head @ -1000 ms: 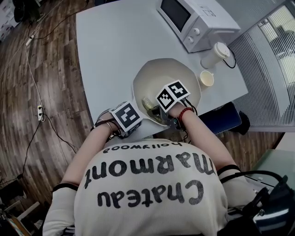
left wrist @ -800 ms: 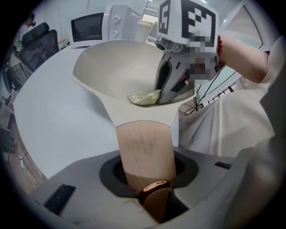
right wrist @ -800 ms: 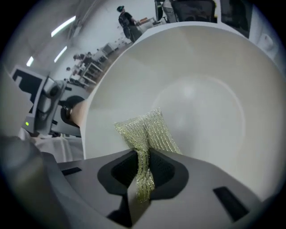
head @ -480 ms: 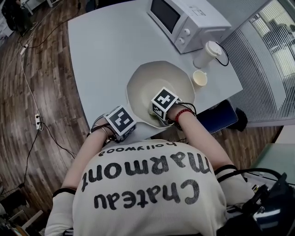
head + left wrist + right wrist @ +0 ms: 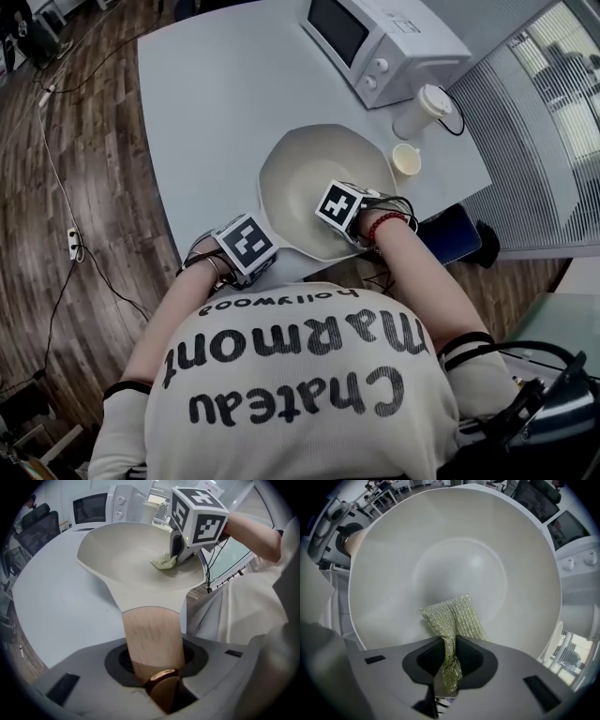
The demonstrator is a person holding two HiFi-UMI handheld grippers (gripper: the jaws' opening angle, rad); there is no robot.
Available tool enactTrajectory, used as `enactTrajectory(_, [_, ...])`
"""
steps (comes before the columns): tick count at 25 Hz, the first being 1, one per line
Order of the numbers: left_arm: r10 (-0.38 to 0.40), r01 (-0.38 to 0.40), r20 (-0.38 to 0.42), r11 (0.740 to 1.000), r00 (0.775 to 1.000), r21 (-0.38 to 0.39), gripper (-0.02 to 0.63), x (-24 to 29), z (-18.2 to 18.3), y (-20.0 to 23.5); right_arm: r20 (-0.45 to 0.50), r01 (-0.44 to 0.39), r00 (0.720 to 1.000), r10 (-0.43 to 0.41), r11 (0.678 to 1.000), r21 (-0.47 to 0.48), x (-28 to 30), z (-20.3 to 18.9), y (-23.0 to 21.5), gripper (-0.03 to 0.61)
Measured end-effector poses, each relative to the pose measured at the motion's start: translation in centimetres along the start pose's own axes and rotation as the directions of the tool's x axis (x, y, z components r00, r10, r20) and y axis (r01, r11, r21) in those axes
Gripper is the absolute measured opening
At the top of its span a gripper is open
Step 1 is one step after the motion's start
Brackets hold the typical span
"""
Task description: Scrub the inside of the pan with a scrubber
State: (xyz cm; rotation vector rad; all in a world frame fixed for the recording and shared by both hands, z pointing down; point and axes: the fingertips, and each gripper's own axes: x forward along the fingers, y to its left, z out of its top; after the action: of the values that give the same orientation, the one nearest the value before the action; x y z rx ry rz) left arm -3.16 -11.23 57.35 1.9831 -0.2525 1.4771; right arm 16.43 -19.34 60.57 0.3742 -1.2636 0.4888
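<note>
A wide cream pan (image 5: 298, 167) sits on the white table (image 5: 216, 103), and its wooden handle (image 5: 151, 637) points toward me. My left gripper (image 5: 157, 679) is shut on that handle at the table's near edge; in the head view the left gripper (image 5: 246, 246) shows its marker cube. My right gripper (image 5: 449, 654) points down into the pan and is shut on a green-gold mesh scrubber (image 5: 453, 618), which lies against the pan's inner wall (image 5: 454, 559) on the near right side. The left gripper view shows the scrubber (image 5: 164, 562) under the right gripper's cube (image 5: 199, 515).
A white microwave (image 5: 384, 42) stands at the table's far right. A lidded paper cup (image 5: 424, 109) and a small open cup (image 5: 406, 159) stand just right of the pan. The table's near edge runs under my hands, and wooden floor with cables (image 5: 66, 187) lies to the left.
The right gripper has slid with the scrubber across the pan's near side toward the right and has turned more downward. The left gripper still holds the handle in place.
</note>
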Motion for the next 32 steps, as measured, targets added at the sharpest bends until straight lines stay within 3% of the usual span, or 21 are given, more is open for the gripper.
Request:
enactTrajectory(11, [0.077,-0.077,0.011,0.996,0.997,0.041,0.144,-0.2,0.5,1.7,-0.006,0.127,0.992,-0.127,0.992,-0.007,-1.4,-1.9,-3.9,0.064])
enactTrajectory(15, [0.026,-0.026,0.009,0.999,1.000,0.020,0.146,0.1,0.3,0.5,0.009,0.095,0.995,-0.095,0.995,0.018,-2.5,-2.4,-4.9,0.065])
enactTrajectory(20, [0.016,-0.016,-0.002,1.000,1.000,0.009,0.146,0.1,0.3,0.2,0.040,0.088,0.995,-0.090,0.995,0.047,-3.6,-2.5,-6.2,0.066])
enactTrajectory(22, [0.042,-0.042,-0.004,0.999,0.999,0.024,0.147,-0.1,0.3,0.6,0.128,0.035,0.990,-0.050,0.992,0.119,-5.1,-2.2,-6.2,0.066])
enactTrajectory(24, [0.087,-0.087,-0.001,0.995,0.996,0.042,0.147,-0.5,0.4,1.5,0.320,-0.127,0.946,0.056,0.971,0.203,-7.5,-0.2,-5.3,0.066])
enactTrajectory(26, [0.100,-0.100,-0.006,0.994,0.995,0.042,0.147,-0.6,0.3,1.8,0.488,-0.353,0.846,0.217,0.913,0.206,-9.7,2.4,-2.4,0.066])
enactTrajectory(28, [0.059,-0.059,-0.003,0.998,0.998,0.028,0.147,-0.4,0.3,0.9,0.550,-0.502,0.756,0.355,0.854,0.139,-10.3,4.7,1.4,0.066])
enactTrajectory(30, [-0.002,0.002,-0.003,1.000,1.000,0.007,0.147,-0.1,0.3,-0.4,0.539,-0.560,0.721,0.436,0.825,0.082,-9.7,6.4,4.5,0.066])
enactTrajectory(32, [-0.007,0.007,0.001,1.000,1.000,0.007,0.147,0.0,0.4,-0.5,0.505,-0.586,0.715,0.484,0.809,0.053,-8.6,7.4,6.8,0.066])
